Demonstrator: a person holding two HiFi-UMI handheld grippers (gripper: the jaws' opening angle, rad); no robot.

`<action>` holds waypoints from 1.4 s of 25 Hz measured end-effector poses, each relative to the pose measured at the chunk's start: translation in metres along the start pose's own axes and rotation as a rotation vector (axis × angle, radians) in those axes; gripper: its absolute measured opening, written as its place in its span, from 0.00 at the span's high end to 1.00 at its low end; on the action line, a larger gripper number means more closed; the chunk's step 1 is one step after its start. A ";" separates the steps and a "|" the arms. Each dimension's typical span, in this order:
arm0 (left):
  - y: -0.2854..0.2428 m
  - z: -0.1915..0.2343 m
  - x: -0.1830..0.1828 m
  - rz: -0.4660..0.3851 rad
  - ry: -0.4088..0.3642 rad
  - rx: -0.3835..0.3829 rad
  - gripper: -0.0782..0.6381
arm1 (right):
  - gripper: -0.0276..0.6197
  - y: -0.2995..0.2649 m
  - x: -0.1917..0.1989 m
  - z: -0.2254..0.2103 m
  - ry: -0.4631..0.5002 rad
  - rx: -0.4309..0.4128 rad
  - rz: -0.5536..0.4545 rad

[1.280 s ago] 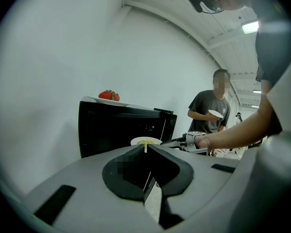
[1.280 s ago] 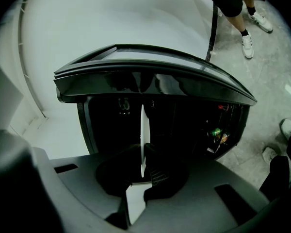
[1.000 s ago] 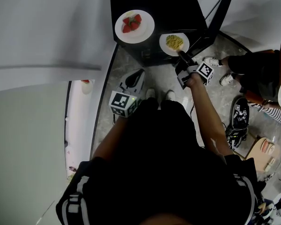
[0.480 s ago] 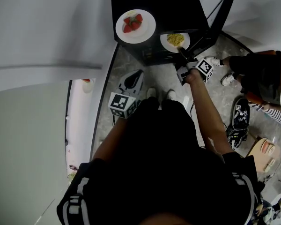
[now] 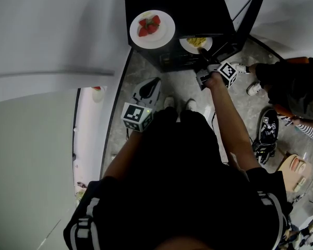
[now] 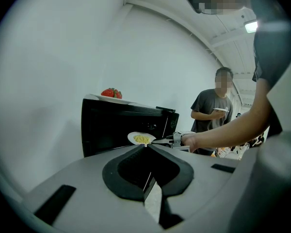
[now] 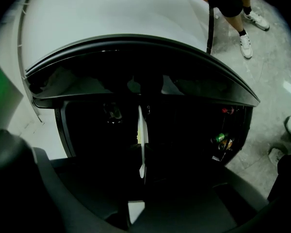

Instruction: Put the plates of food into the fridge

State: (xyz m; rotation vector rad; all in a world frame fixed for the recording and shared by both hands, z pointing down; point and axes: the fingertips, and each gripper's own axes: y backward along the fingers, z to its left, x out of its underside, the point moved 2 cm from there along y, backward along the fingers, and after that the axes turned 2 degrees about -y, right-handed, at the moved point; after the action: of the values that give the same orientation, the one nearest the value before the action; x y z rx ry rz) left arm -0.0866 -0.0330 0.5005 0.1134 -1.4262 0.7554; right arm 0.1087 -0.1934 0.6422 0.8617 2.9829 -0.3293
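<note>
Black is the little fridge [image 5: 198,4] at the top middle of the head view. Its door [image 5: 246,20] is swung open to the right. On its roof sits the plate of strawberries [image 5: 162,39], in the same spot as before. The right gripper [image 5: 202,60] has its fingers pinched on the rim of the plate of yellow food [image 5: 188,46]. A second ago that plate was all out in front of the fridge. Now its far side is tucked under the roof, and the gripper has gone up the frame with it. The left gripper [image 5: 154,85] sits lower down, left of centre, in the same place as before. Its fingers are together with nothing in them. For labels, the marker cubes [image 5: 136,116] on both grippers wear black-and-white square patterns.
</note>
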 end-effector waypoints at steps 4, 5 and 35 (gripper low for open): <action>-0.002 0.002 0.001 -0.002 -0.006 0.003 0.86 | 0.90 -0.006 -0.004 0.000 0.001 0.000 -0.017; -0.002 0.003 0.001 0.000 -0.005 0.002 0.86 | 0.90 -0.008 -0.005 0.000 0.001 0.001 -0.022; -0.003 0.008 0.001 -0.004 0.012 -0.015 0.86 | 0.90 -0.029 -0.015 0.007 0.007 -0.005 -0.065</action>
State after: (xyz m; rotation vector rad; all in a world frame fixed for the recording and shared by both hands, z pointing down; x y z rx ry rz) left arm -0.0917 -0.0383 0.5038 0.1002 -1.4193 0.7409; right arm 0.1054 -0.2267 0.6423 0.7688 3.0221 -0.3207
